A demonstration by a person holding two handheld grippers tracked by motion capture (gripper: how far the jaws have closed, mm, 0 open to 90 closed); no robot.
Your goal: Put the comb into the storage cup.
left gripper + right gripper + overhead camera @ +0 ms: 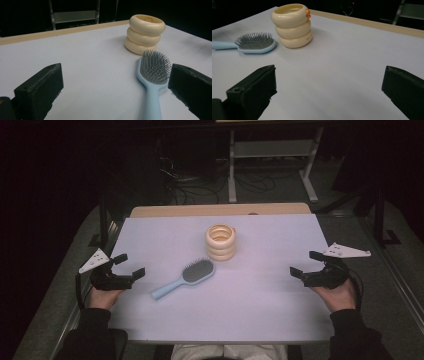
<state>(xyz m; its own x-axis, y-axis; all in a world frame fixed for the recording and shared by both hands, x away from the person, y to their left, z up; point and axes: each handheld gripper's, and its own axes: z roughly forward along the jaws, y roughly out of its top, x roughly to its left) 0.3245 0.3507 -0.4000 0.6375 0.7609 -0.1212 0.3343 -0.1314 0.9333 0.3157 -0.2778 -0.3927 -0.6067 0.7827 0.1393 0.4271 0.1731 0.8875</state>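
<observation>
Two grippers rest at the sides of the counter (165, 230), and we have not started moving anything yet. Our left gripper (128, 265) sits at the left edge with its jaws wide open and nothing between them. Our right gripper (306, 264) sits at the right edge, and its jaws are wide open and hold nothing too. Between them, well apart from both, lies the blue hairbrush (184, 278). It lies flat with its bristles up, its head toward the middle of the counter and its handle pointing back toward our left side. Just behind the brush head stands the cream cup (220, 241), which looks like three fat rings stacked up. It is open at the top and stands upright. We think this is the very first step, before any reach. The brush handle is nearer to our left gripper, so we guess that one goes first. It needs to slide over, come down around the thin handle, and squeeze gently so the brush does not spin away.
</observation>
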